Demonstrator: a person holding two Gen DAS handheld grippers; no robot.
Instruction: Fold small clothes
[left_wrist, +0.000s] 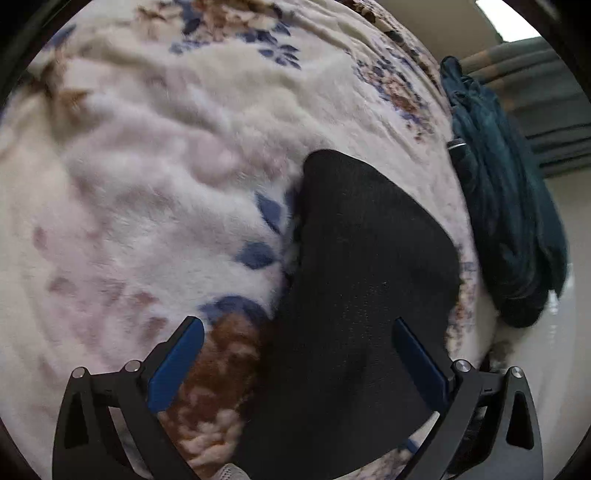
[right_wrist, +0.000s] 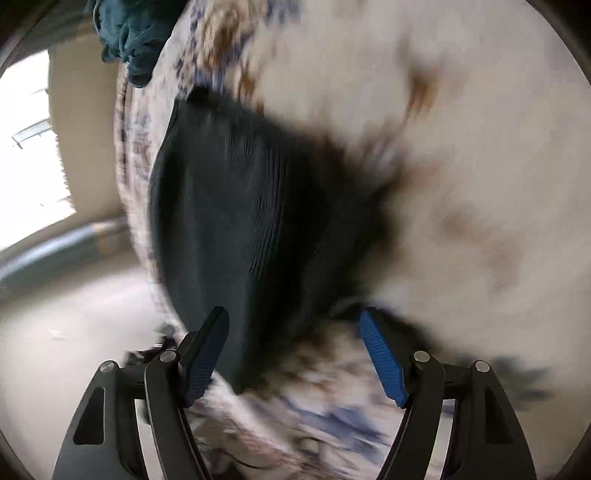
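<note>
A small black garment (left_wrist: 362, 295) lies flat on a fluffy white blanket with blue and brown flowers (left_wrist: 147, 166). My left gripper (left_wrist: 299, 328) is open just above the garment's near part, its blue pads on either side. In the right wrist view the same black garment (right_wrist: 240, 221) lies on the blanket (right_wrist: 461, 147), blurred by motion. My right gripper (right_wrist: 293, 321) is open over the garment's near edge and holds nothing.
A dark teal cloth (left_wrist: 509, 206) hangs at the blanket's right edge; it also shows in the right wrist view (right_wrist: 129, 33). Beyond the bed edge are pale floor (right_wrist: 74, 295), a bright window (right_wrist: 26, 140) and grey-green curtains (left_wrist: 546, 96).
</note>
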